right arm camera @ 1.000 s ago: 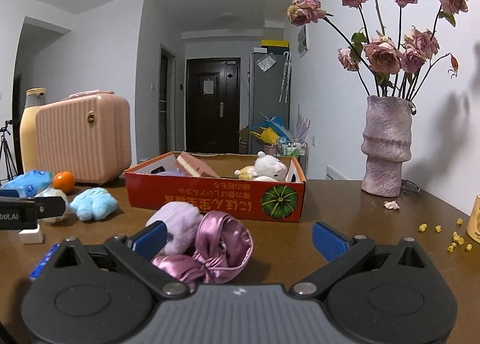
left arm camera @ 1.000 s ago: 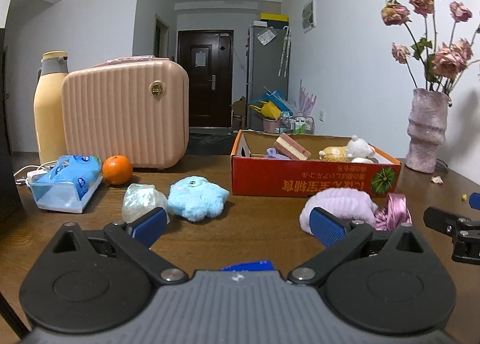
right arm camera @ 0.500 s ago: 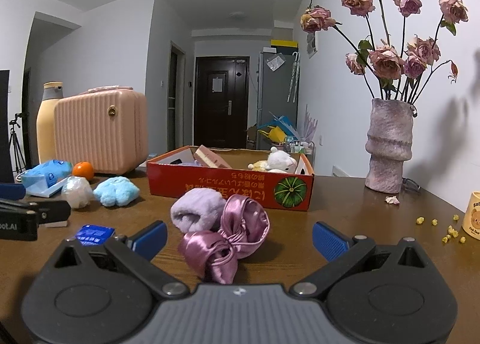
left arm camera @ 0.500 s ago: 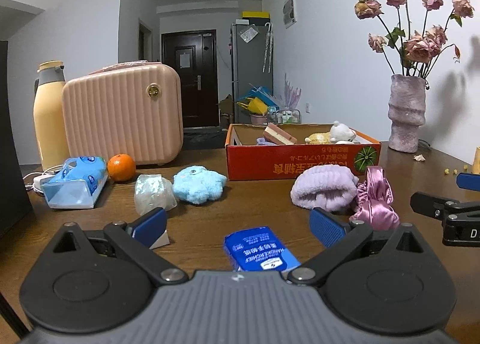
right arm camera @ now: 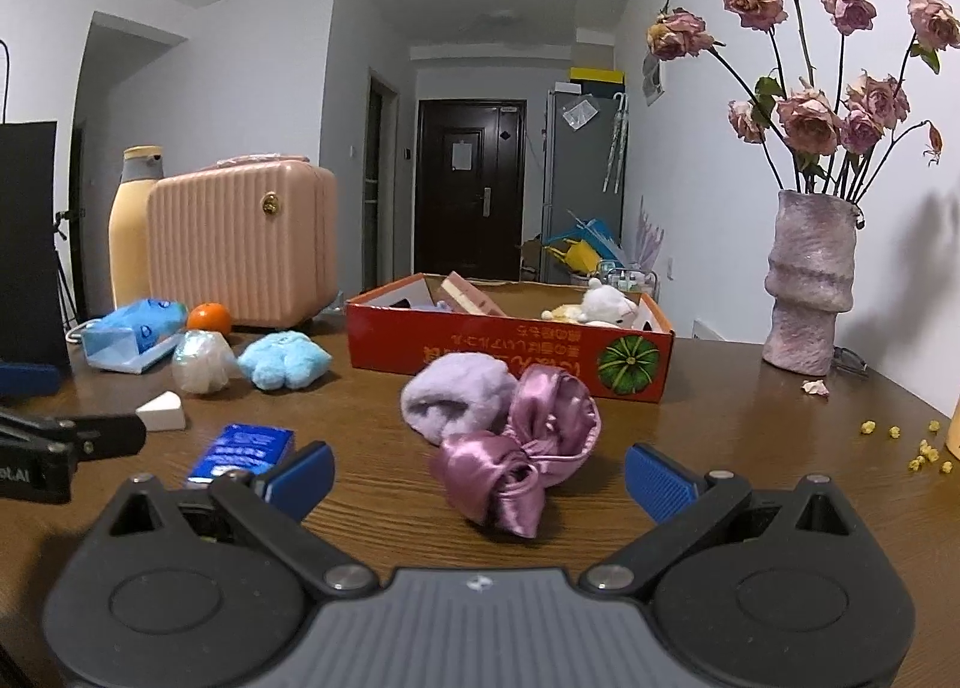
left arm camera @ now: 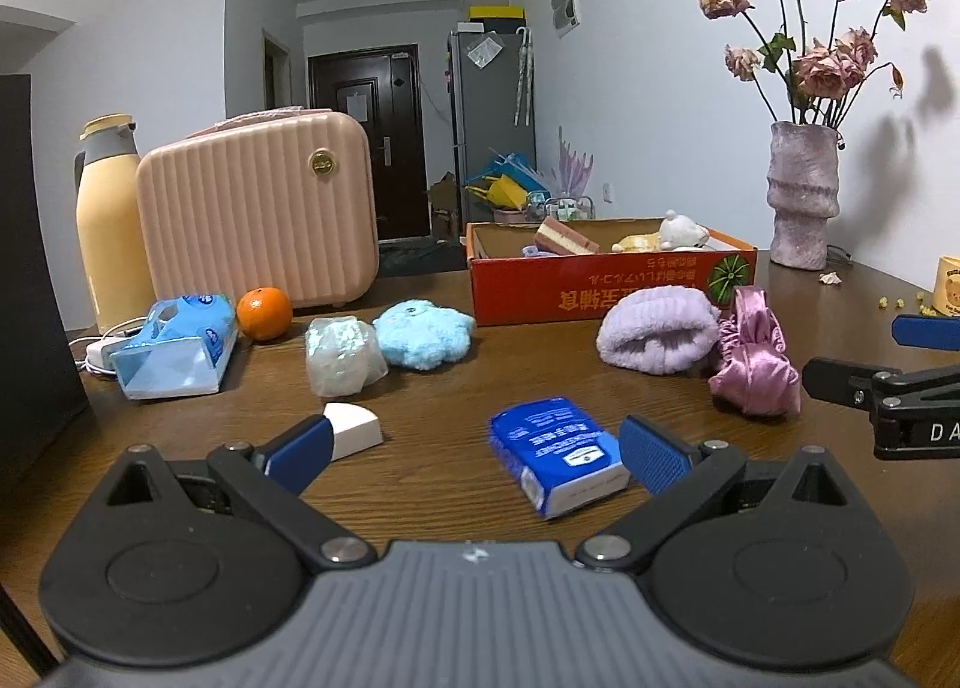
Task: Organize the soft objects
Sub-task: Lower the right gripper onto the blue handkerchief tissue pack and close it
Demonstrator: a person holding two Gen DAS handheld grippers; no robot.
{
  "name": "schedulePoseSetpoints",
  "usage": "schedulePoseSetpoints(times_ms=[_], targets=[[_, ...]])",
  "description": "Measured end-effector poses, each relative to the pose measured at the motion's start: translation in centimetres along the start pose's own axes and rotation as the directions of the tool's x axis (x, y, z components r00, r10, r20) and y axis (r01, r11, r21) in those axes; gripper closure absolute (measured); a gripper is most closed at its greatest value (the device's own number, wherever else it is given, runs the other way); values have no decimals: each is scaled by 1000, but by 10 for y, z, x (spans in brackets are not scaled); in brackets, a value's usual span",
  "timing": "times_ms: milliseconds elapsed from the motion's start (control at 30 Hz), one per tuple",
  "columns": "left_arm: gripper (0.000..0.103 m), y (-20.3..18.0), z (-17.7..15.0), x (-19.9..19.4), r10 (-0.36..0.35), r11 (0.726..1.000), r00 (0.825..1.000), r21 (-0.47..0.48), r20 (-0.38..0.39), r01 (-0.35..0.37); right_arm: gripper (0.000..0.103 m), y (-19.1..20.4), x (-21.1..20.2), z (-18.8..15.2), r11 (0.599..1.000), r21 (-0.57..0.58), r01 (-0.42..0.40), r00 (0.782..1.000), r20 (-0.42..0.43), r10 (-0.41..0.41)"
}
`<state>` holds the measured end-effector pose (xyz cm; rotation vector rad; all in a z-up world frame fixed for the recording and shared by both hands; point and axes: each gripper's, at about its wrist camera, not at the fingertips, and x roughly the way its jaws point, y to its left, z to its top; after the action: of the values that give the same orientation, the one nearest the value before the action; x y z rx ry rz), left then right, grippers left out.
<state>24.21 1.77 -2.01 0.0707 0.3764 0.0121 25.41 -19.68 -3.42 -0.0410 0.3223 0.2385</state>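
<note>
**Satin scrunchie dead ahead of my right tongs, box just behind it**

My right gripper (right arm camera: 478,472) sat low over the wooden table (right arm camera: 750,436), fingers spread wide and holding nothing. The shiny pink satin scrunchie (right arm camera: 519,448) lay right between the blue pads, centre of the right wrist frame, its long axis slanting from lower left up to upper right. It touched the fluffy lilac plush pouch (right arm camera: 457,395) behind it on the left. Straight past both stood the open red cardboard box (right arm camera: 510,355), a white plush bear (right arm camera: 609,304) already inside. I judged the right side far the nearer for that scrunchie; a short forward reach looked enough.

My left gripper (left arm camera: 474,448) was spread too, empty, with the blue tissue packet (left arm camera: 555,454) lying near its right pad, slanting away toward the upper left. In that frame the scrunchie (left arm camera: 753,364) sat off at centre right, beside the right tool's black finger.

Further left: a fuzzy light-blue plush toy (left arm camera: 426,331), a clear-wrapped white bundle (left arm camera: 339,355), a white wedge (left arm camera: 354,424), an orange (left arm camera: 264,313). The pouch pressing on the scrunchie was my one worry; closing there might drag both.
</note>
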Motion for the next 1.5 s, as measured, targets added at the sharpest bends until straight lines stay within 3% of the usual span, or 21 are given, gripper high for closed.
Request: schedulePoseSetpoints(times_ms=[100, 567, 900, 1133, 1233, 1267, 1300, 1400, 1500], targets=[[0, 8, -1, 0, -3, 1000, 1000, -3, -5, 3, 0, 11, 4, 0, 1000, -4, 28, 1000, -4, -28], [0, 55, -4, 8, 25, 1000, 999, -18, -36, -26, 0, 69, 50, 3, 991, 9, -135, 978, -156, 135], [0, 90, -5, 15, 55, 998, 997, -33, -60, -57, 4, 106, 85, 8, 984, 15, -177, 956, -237, 176], [0, 110, -9, 25, 52, 998, 993, -42, -101, -57, 21, 121, 112, 10, 983, 28, -184, 935, -304, 183], [0, 116, -9, 28, 40, 997, 992, -57, -118, -47, 34, 124, 121, 9, 983, 30, -179, 925, -336, 179], [0, 116, -9, 28, 36, 997, 992, -61, -119, -44, 49, 124, 120, 9, 983, 28, -180, 927, -329, 180], [0, 116, -9, 27, 32, 997, 993, -62, -115, -39, 52, 124, 120, 9, 982, 28, -185, 927, -326, 184], [0, 115, -8, 25, 26, 998, 994, -58, -103, -32, 53, 120, 116, 9, 981, 47, -188, 931, -310, 193], [0, 115, -8, 25, 28, 998, 994, -58, -103, -34, 53, 112, 107, 14, 984, 66, -164, 954, -245, 175]])
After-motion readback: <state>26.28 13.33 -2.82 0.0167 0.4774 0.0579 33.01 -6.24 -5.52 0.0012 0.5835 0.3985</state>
